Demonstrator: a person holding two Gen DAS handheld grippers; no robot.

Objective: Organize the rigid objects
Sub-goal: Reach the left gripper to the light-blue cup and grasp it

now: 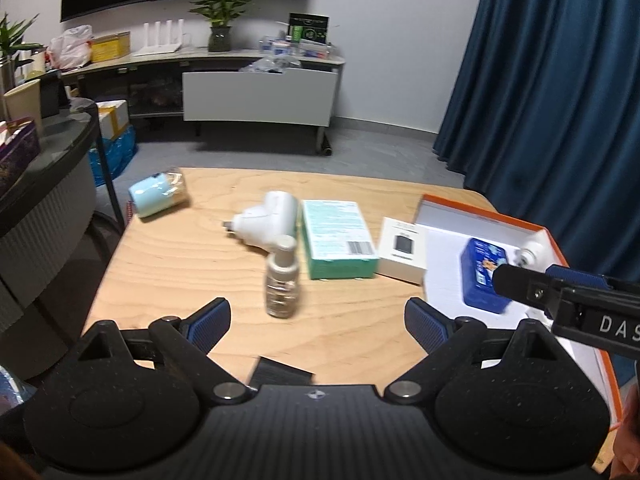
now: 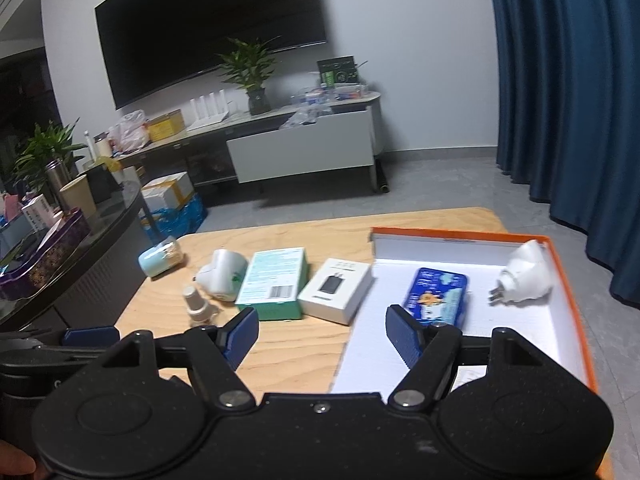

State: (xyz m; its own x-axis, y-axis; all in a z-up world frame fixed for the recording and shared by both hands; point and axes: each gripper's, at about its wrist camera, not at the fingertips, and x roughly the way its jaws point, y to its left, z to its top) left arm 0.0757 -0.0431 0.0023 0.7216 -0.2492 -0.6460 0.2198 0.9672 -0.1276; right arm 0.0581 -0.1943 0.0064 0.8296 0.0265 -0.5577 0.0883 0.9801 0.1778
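On the light wooden tabletop [image 1: 168,264] a shallow orange-rimmed box with a white floor [image 2: 472,236] sits at the right side, and inside it lie a blue rectangular tin with a printed lid [image 2: 436,296] and, near the far right wall, a white plug adapter with metal prongs [image 2: 524,276], the two well apart. Outside the box, just beside its left wall, rests a small white carton printed with a black charger [image 2: 335,290]; next to that lies a green-and-white carton with a barcode [image 2: 274,284], then a second white plug adapter [image 1: 268,220] on its side. A small clear bottle with a pale cap [image 1: 281,280] stands upright in front of that adapter, and a pale blue cylinder with a tan end [image 1: 158,196] lies toppled near the far left corner. The left gripper [image 1: 318,322] hovers above the near edge, its jaws spread wide with nothing between them, the bottle just beyond the blue pads. The right gripper [image 2: 322,334] hangs over the box's left wall, jaws likewise spread and empty, the right pad close to the tin without touching it that I can tell
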